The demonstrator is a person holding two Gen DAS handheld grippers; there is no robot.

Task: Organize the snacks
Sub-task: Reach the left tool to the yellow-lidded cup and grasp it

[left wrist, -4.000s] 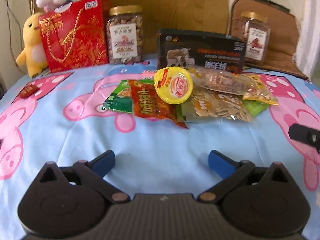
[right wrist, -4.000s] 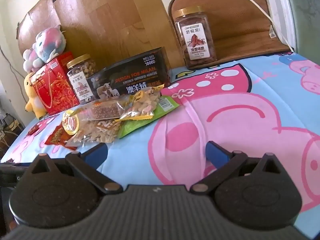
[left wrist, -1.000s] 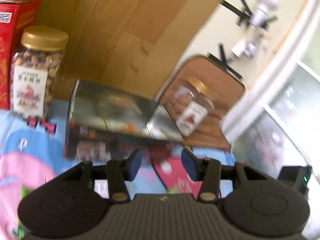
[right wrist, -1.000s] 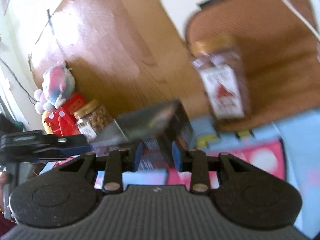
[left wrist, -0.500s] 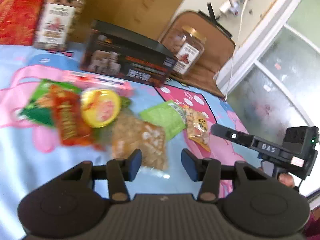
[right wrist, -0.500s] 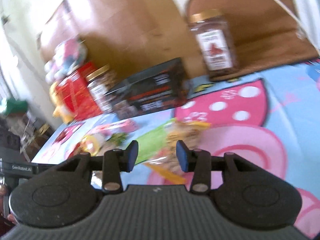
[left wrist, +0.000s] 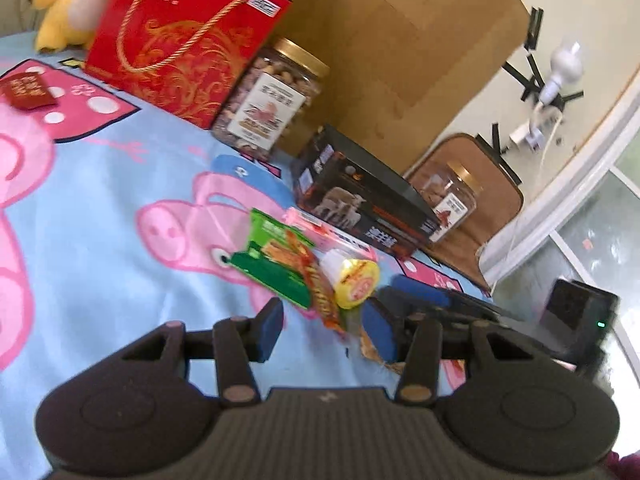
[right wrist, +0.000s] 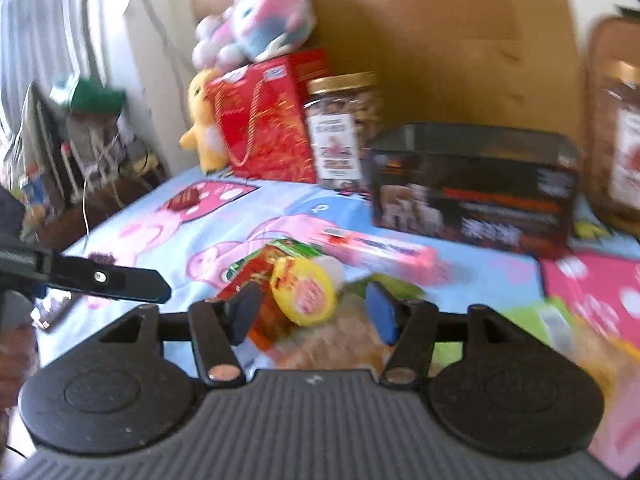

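Both grippers hover low over the snack pile at centre frame; nothing is held. Left gripper (left wrist: 322, 330): jaws apart, with the lower end of the red packet (left wrist: 320, 292) and bare sheet between the tips. Right gripper (right wrist: 314, 312): jaws apart, the yellow-lidded cup (right wrist: 303, 294) sitting in the gap; we cannot tell whether either pad touches it, since that view is motion-blurred.

The loose snacks lie heaped on the cartoon-pig sheet (left wrist: 100, 208): green packet (left wrist: 272, 270) to the left, red packet overlapping it, the cup resting on both, a long pink packet (right wrist: 380, 250) behind, a bag of seeds (right wrist: 340, 344) under the near edge; lower right of the right view shows more packets, too blurred to name. Along the top of the frame stand the tidy items: red gift box (left wrist: 180, 44), nut jar (left wrist: 272, 100), black box (left wrist: 360, 204), second jar (left wrist: 450, 200).

We judge the step in hand to be picking the cup off the heap with the right gripper. To do it well:
- settle the gripper first; the blur suggests it is swinging;
- centre the cup's body, not its lid rim, between the pads; the lid faces us, so the cup lies tilted;
- close gently; it looks thin-walled and may crush or pop out;
- lift straight up so the slick packets beneath do not drag along;
- keep the left gripper clear of the right, since the two sit close.
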